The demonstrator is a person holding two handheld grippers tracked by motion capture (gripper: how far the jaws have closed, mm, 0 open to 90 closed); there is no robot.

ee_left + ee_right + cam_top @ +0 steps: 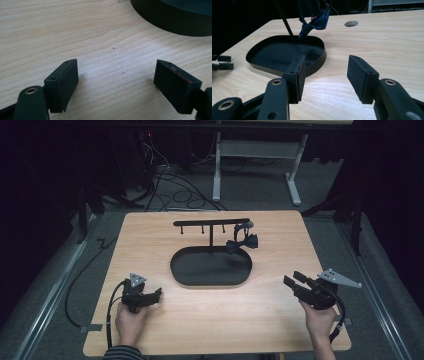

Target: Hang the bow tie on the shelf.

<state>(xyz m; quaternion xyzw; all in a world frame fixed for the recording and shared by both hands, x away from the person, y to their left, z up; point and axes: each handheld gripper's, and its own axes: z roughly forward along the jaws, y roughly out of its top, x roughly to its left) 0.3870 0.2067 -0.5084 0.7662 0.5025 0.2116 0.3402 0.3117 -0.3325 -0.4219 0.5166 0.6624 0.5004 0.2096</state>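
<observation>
High view: bare table [150, 235] rings tray [211, 280] — both tools parted, near front edge.

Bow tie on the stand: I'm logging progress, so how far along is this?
Done: the bow tie hangs from the stand's bar, above the tray. In hand: nothing; the left gripper and right gripper are open near the table's front. Left: unclear.

No legible text, label, brand, number or sign is found in any view. The pale wood-grain counter [210, 320] carries no markings. The black oval metal tray [210, 279] is plain on its rim and wall. The grey three-cornered plates on the two hand-held tools show bare surfaces, with nothing printed that can be read at this resolution.
</observation>
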